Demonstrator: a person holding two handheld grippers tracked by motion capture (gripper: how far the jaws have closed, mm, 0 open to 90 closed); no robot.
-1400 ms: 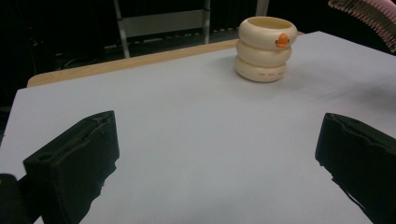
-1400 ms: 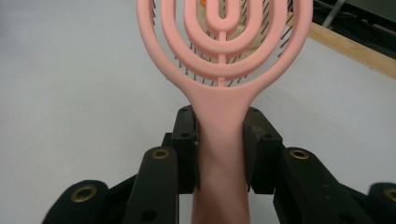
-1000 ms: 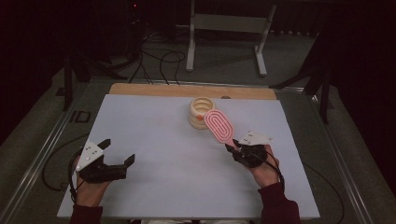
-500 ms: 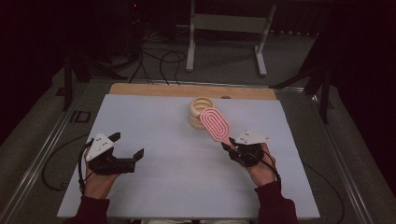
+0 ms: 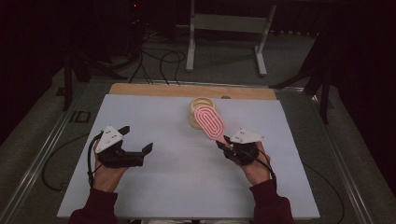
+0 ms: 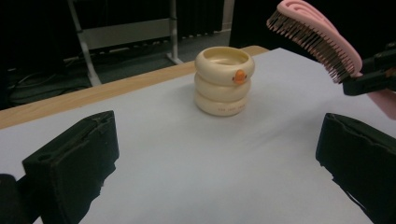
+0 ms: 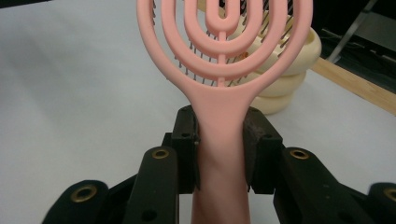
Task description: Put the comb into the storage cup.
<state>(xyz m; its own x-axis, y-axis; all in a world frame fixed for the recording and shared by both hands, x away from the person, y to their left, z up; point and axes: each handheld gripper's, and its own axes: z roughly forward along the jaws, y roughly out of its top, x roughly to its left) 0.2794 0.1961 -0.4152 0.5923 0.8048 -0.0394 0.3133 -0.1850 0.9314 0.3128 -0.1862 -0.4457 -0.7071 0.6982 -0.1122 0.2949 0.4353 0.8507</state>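
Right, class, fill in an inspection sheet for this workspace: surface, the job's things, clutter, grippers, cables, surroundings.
Surface: white tabletop, wooden strip along the far edge.
Job's things: pink hairbrush held off the table, bristles down; cream ringed holder upright, orange mark on its side.
Clutter: nothing seen.
Grippers: right gripper shut on the brush handle; left gripper open, nothing between its jaws.
Cables: black cables on the floor beyond the table.
Surroundings: dark room, metal stand behind.

White table sheet point(image 5: 187, 186), wooden strip along its far edge point(image 5: 154, 89), metal stand point(image 5: 229, 28), floor cables point(image 5: 154, 56)
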